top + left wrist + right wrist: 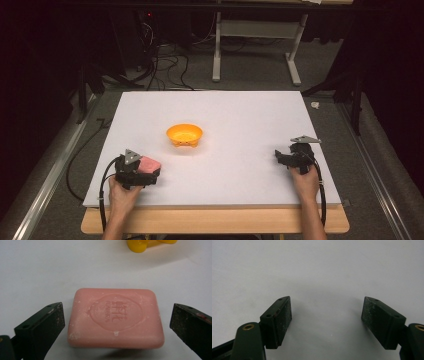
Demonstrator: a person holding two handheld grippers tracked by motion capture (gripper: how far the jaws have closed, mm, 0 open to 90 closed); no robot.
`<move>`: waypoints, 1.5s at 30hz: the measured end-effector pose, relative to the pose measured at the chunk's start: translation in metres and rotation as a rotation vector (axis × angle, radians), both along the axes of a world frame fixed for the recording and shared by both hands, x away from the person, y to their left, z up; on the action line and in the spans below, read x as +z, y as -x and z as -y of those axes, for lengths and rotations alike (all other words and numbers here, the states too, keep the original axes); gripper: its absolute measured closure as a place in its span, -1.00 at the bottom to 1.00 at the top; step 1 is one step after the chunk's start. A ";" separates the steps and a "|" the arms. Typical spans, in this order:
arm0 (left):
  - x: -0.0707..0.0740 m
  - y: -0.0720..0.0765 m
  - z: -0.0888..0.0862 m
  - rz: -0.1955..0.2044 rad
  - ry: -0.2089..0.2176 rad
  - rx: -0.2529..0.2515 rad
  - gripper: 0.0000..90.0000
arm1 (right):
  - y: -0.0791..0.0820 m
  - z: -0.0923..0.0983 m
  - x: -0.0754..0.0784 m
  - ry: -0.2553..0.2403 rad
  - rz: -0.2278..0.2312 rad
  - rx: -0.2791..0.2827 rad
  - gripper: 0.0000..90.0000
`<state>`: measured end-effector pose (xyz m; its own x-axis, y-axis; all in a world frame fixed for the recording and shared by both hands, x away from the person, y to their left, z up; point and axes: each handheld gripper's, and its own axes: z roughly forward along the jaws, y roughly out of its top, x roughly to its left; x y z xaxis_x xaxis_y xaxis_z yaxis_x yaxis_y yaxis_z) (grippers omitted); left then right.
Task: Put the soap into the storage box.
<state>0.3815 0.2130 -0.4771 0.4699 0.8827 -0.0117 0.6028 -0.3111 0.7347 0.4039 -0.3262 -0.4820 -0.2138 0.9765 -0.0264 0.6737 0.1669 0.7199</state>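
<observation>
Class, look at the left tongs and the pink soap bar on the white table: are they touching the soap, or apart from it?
Apart. The left gripper view shows the soap bar lying between the left tongs, with white table visible on both sides.

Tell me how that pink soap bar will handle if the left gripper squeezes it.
The pink soap bar looks solid, so it likely stays stiff. Its smooth rounded edges could slip between the pads. Lying flat on the white table, it should slide, not roll.

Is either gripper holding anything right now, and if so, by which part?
Nothing is held. The left gripper has open jaws either side of the pink soap bar, not touching it; the right gripper is open.
</observation>
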 end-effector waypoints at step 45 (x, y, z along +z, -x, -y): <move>0.000 0.002 0.003 -0.022 -0.022 -0.022 -0.69 | 0.000 0.000 0.000 -0.001 -0.001 0.000 -0.45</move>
<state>0.3795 0.2104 -0.4774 0.4891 0.8722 -0.0031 0.6118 -0.3405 0.7140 0.4041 -0.3264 -0.4820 -0.2138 0.9765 -0.0254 0.6743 0.1664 0.7194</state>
